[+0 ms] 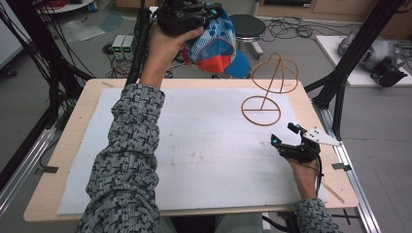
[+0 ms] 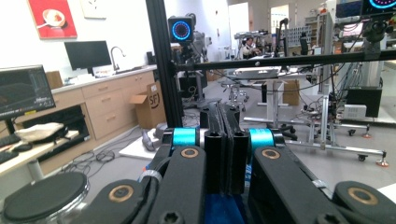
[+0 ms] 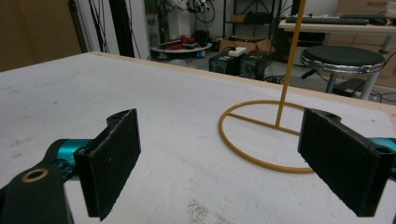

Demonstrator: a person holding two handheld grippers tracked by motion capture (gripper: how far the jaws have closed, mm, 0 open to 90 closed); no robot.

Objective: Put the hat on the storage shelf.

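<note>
Near right, on the white mat (image 1: pixel 194 145) covering the wooden table (image 1: pixel 68 145): right gripper (image 1: pixel 285 136) resting low over the mat, held by the right hand (image 1: pixel 302 171), jaws spread wide with nothing between them; black pads (image 3: pixel 114 158) seen well apart in the right gripper view, grey three-cornered plate on top. Just beyond, toward the far right of the mat: yellow wire stand (image 1: pixel 266 87), round base ring flat on the mat, thin upright rod rising from its crossbar, domed hoop at the top; base ring (image 3: pixel 261 135) visible between the open jaws in the right gripper view, untouched. Near left to far centre: patterned sleeve (image 1: pixel 126 160) stretching diagonally across the mat. Beyond the far edge of the table, raised in the air: left hand (image 1: pixel 165 46) gripping the left gripper (image 1: pixel 194 17), jaws clenched tight, pads pressed together as seen in the left gripper view (image 2: pixel 226 154). Hanging from that gripper: cap (image 1: pixel 216 46), blue and white patterned crown, orange band, blue brim; held clear of the table, up and to the left of the wire stand, apart from it. Farther back, on the floor: black round stool (image 1: pixel 247 25).
</note>
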